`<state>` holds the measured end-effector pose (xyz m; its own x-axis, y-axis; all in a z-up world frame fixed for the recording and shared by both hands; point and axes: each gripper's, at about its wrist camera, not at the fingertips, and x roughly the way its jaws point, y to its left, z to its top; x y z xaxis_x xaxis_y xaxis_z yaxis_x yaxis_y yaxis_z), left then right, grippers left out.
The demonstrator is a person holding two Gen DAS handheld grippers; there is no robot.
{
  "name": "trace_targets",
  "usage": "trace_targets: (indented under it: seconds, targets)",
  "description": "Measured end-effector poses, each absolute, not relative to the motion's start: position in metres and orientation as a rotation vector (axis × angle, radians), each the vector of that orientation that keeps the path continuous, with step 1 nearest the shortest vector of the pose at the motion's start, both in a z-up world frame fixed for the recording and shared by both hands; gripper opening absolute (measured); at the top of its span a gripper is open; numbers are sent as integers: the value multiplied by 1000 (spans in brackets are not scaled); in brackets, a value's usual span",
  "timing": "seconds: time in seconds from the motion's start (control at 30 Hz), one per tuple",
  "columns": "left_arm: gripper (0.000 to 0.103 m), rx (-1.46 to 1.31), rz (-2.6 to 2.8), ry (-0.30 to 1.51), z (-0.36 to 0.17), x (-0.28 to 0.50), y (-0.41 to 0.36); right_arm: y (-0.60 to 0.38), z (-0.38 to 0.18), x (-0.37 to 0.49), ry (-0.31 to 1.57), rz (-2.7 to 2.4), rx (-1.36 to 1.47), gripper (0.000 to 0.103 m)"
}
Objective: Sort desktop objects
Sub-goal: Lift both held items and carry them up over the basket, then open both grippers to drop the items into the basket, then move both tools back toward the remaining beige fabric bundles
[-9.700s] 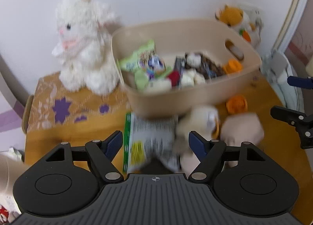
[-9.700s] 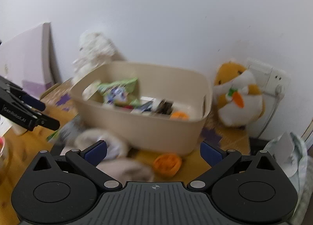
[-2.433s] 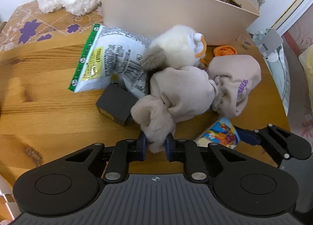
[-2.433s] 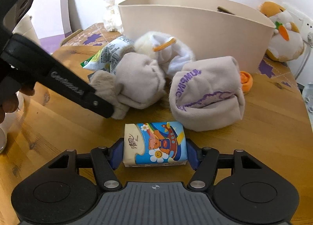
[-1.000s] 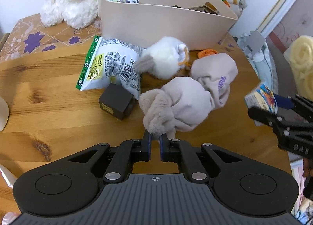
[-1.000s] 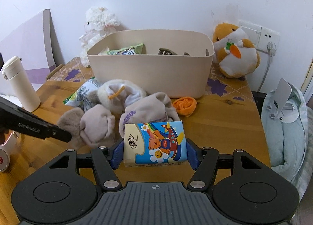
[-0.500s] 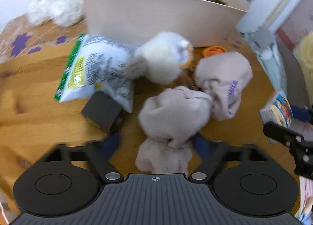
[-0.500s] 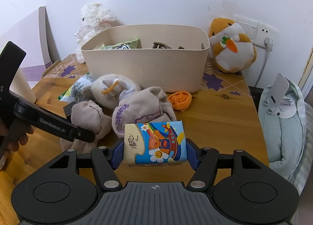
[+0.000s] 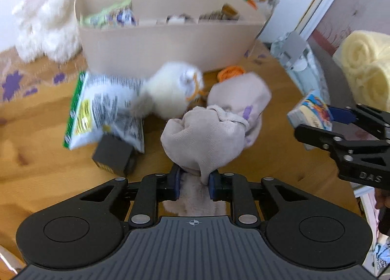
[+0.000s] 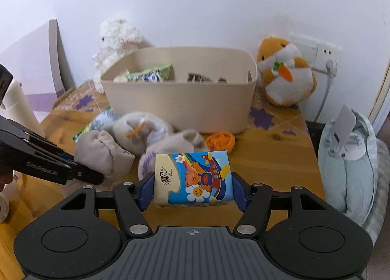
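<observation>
The left gripper (image 9: 193,182) had just closed its jaws on the beige rolled sock bundle (image 9: 203,138) in front of the beige storage bin (image 9: 168,43). The right gripper (image 10: 192,194) gripped a cartoon tissue pack (image 10: 195,178), also short of the bin. The step looked like carrying both in — next each needs lifting clear of the bin's front wall before release.

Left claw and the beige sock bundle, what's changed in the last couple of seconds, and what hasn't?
The left claw let go of the beige sock bundle half a second ago, moved in and has just been closing; its pads now pinch the bundle's cloth again. The right claw lifted the tissue pack off the table. The beige bin, snack bag and black box stayed put.
</observation>
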<state>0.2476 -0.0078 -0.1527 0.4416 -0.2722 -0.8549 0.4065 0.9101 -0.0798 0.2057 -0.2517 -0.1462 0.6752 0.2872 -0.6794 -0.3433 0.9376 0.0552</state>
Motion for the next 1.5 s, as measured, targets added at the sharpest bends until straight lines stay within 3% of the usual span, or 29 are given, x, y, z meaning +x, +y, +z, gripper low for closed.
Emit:
trace_targets:
  seconds: [0.6,1.13,1.23,1.3,1.33,1.37,1.5]
  targets:
    - [22,187,-352,751,-57,313,-8,-242,-82,280,533,329,-96,61]
    - [25,231,-196,839,-92,401,-30,-200,-109,376,610,311,-207,61]
    - [31,219,-173,859,-97,407,-28,-196,-121,383,661,308,-212,63]
    - [46,206,-171,859,-98,408,-26,-195,-125,385,672,300,-219,70]
    - [67,205,-177,845,-98,407,-25,-196,-126,385,670,298,-220,72]
    - [82,211,-172,821,-96,403,-24,-197,-126,384,664,294,-221,75]
    - [84,233,-169,761,-91,393,-21,-203,-122,374,621,264,-240,94]
